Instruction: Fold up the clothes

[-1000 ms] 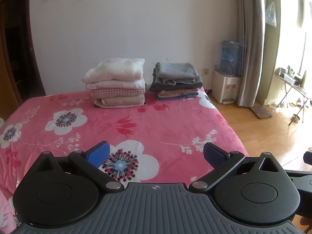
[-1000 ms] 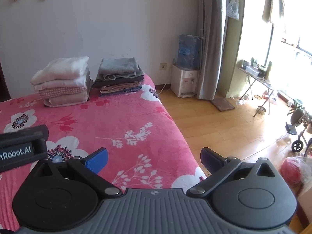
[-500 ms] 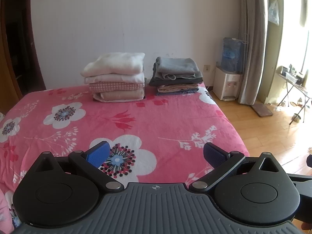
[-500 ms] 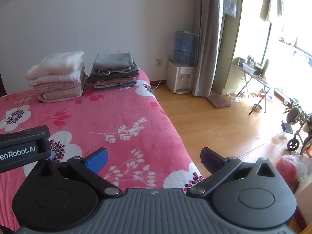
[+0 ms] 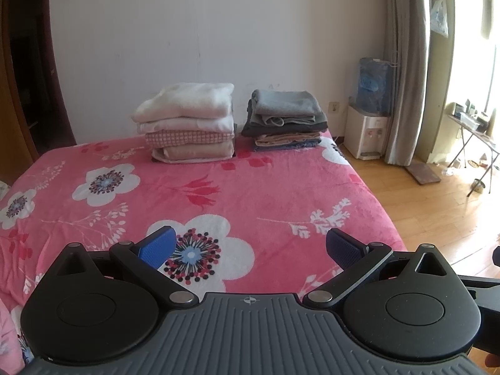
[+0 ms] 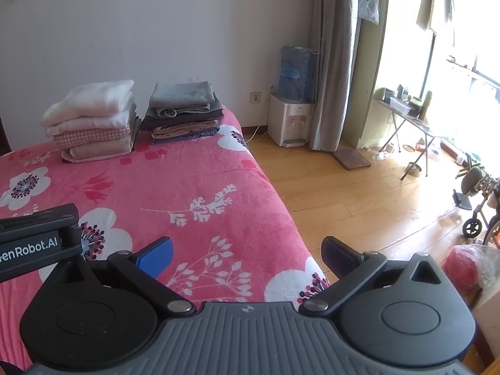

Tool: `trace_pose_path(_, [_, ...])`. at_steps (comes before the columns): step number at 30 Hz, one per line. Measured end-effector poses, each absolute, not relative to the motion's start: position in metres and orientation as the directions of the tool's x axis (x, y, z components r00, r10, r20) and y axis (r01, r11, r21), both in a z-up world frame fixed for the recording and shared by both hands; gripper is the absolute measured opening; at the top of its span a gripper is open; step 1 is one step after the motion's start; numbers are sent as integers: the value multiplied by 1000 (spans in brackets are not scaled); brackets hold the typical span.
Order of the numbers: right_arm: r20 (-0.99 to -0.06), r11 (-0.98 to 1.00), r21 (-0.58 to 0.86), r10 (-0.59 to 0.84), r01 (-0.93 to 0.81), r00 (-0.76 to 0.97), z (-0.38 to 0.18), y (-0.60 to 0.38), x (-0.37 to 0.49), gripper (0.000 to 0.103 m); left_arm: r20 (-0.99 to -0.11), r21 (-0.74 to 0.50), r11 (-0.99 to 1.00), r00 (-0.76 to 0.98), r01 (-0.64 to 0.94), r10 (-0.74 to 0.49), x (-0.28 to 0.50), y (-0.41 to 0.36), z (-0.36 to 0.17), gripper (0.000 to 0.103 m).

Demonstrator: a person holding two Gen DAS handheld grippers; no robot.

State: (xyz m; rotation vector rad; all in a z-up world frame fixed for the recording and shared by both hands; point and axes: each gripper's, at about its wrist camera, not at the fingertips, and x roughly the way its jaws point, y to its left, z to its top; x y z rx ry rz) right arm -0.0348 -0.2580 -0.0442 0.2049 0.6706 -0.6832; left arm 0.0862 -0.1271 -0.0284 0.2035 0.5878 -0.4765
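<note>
while the left gripper [image 5: 248, 245] hangs released and empty above the pink bedspread [image 5: 265, 193], the light stack [image 5: 187, 123] and the grey stack [image 5: 284, 120] of folded clothes sit side by side at twelve o'clock, well apart from it, against the wall; nothing lies between. from the right wrist, the right gripper [image 6: 247, 254] is likewise spread wide and empty at the bed's edge, the stacks at eleven o'clock, so the left seems nearer. no unfolded garment shows. a water dispenser [image 6: 290, 120] stands at one o'clock.
</note>
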Motion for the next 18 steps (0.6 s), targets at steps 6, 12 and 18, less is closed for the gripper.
trace_pose_path(6, [-633, 767, -37, -515, 641, 579, -45, -257, -34, 103, -573, 55, 873, 731, 485, -370, 85, -125, -28, 103])
trace_pose_path(12, [-631, 770, -39, -513, 637, 582, -44, -253, -33, 103, -568, 55, 879, 738, 474, -363, 87, -122, -27, 103])
trace_pose_path(18, [-632, 773, -43, -512, 633, 582, -44, -249, -31, 103, -570, 53, 882, 739, 468, -358, 90, -118, -28, 103])
